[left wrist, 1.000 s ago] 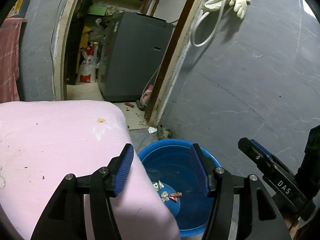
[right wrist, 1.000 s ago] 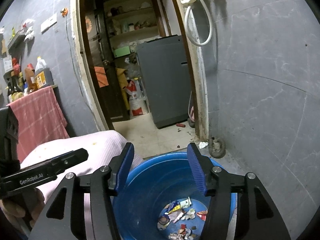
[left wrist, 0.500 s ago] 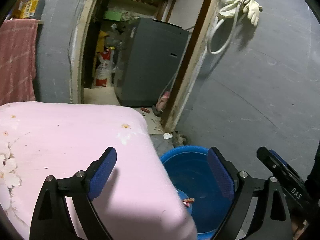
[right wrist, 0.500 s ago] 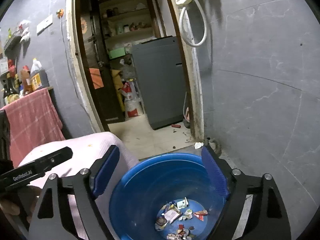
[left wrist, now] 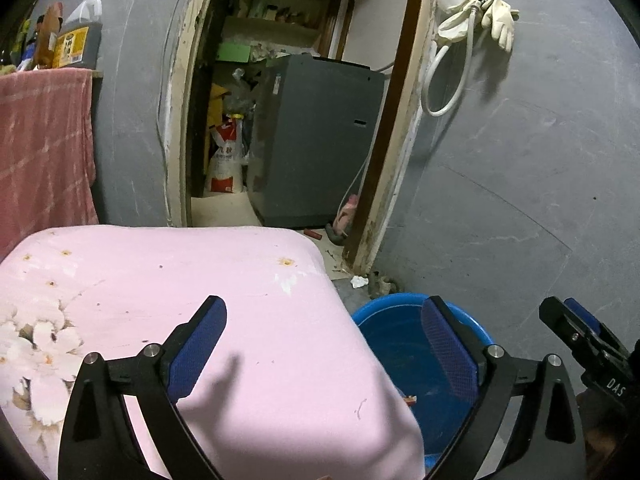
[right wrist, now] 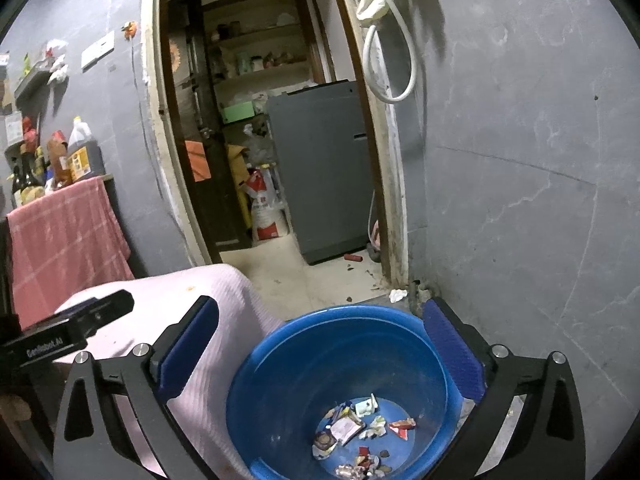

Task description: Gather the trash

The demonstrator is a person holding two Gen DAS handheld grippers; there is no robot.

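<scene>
A blue plastic basin [right wrist: 280, 360] stands on the floor beside the pink-covered table. Several scraps of wrappers and paper [right wrist: 360, 436] lie at its bottom. My right gripper [right wrist: 320, 352] is wide open and empty, held above the basin. My left gripper [left wrist: 326, 348] is wide open and empty above the corner of the pink floral cloth [left wrist: 160, 288], with the basin [left wrist: 400, 340] to its right. A red scrap [left wrist: 410, 400] shows inside the basin. The right gripper's finger [left wrist: 580, 340] shows at the right edge of the left wrist view.
A crumpled white scrap [right wrist: 398, 295] lies on the floor by the door frame [right wrist: 394, 200]. A grey appliance [right wrist: 324, 168] stands in the doorway. A red checked cloth [right wrist: 64, 240] with bottles hangs at left. A hose and glove [left wrist: 476, 20] hang on the grey wall.
Both grippers opened wider over the last second. The left gripper drew back and left, so more of the pink cloth shows. The right gripper rose slightly above the basin.
</scene>
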